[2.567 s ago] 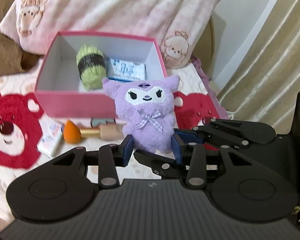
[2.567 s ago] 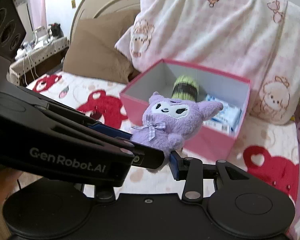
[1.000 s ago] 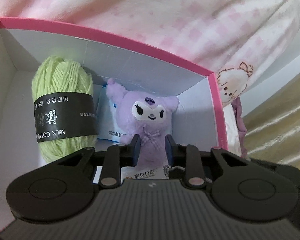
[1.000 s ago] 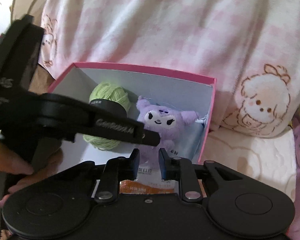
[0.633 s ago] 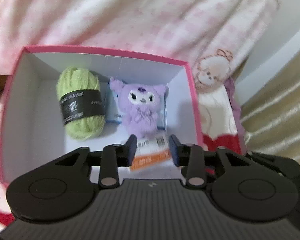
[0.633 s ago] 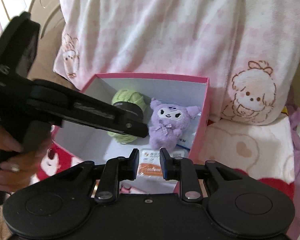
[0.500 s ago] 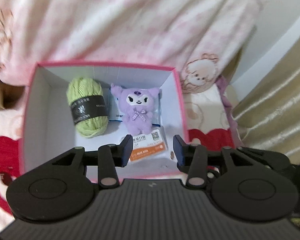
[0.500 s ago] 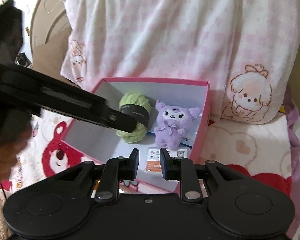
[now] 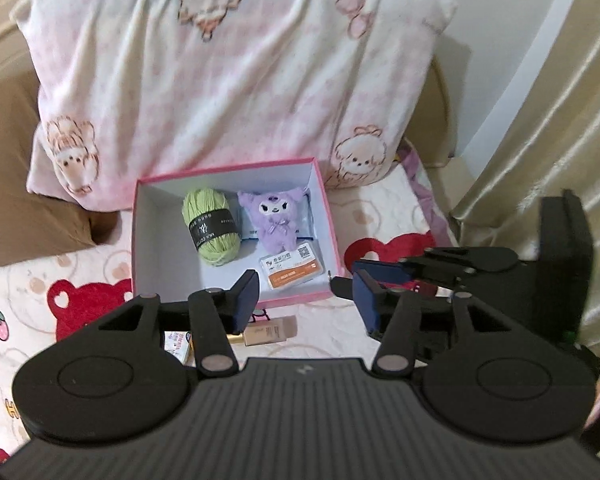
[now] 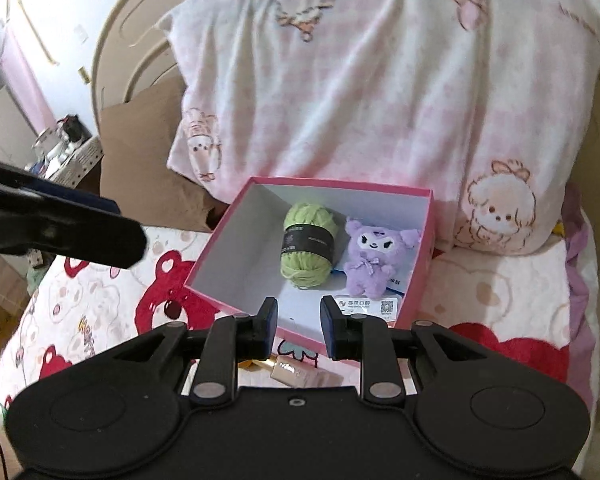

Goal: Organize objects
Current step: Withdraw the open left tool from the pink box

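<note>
Hovering above the bed, the left gripper point(image 9: 306, 298) is showing jaws that have just been opening, with nothing between them. Beyond it the pink box point(image 9: 327, 216) is sitting against the pillow point(image 9: 228, 76), holding green yarn point(image 9: 212, 226), the purple plush point(image 9: 274, 218) lying beside it, and an orange-and-white packet point(image 9: 292, 270). A beige tube point(image 9: 270, 330) is lying outside the box.

From the right wrist, the right gripper point(image 10: 299, 326) is sitting at its narrowest, empty. The plush point(image 10: 374, 258) is resting in the box point(image 10: 422, 264), touching the yarn point(image 10: 308, 246).
</note>
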A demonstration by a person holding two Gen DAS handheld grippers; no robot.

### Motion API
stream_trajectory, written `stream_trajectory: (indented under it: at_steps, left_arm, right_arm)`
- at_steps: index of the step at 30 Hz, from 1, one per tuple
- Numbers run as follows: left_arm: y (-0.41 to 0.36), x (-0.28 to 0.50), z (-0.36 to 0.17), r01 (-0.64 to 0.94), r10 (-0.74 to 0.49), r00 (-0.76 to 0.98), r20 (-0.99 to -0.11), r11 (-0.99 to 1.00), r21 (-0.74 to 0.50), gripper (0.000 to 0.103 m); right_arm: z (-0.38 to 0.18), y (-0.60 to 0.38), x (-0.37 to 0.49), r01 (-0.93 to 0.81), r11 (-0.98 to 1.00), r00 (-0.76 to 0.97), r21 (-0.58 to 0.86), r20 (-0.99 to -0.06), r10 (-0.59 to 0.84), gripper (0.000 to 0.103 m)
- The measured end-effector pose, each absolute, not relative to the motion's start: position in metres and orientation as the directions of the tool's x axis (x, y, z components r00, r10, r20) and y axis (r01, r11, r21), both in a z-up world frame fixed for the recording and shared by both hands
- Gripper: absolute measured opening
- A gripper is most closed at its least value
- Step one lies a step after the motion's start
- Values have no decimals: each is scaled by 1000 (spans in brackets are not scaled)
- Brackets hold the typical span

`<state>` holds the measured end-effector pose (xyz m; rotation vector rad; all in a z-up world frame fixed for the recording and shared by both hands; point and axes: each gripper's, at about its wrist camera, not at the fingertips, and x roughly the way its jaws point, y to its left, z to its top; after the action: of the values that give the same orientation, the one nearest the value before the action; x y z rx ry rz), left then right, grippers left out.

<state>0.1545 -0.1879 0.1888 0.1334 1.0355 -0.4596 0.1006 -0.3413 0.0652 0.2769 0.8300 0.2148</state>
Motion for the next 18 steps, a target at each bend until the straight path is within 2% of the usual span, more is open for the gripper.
stream_trajectory:
  at_steps: [4, 9, 12, 18]
  left_arm:
    - [-185, 135, 200, 417, -295, 461, -837, 904, -89, 53]
    - [-166, 105, 198, 368, -200, 498, -844, 930, -3, 54]
    - [-146, 91, 194, 352, -224, 503, -835, 935, -39, 59]
    - [-101, 78, 165, 343, -252, 496, -831, 936, -80, 59]
  right_arm:
    - [76, -332, 94, -130, 946, 647, 298, -698, 308, 31]
    - [81, -311, 85, -220, 931, 624, 292, -691, 365, 32]
    - [82, -292, 81, -270, 923, 605, 275, -697, 385, 32]
    - [73, -253, 75, -359, 905, 587, 227, -699, 408, 36]
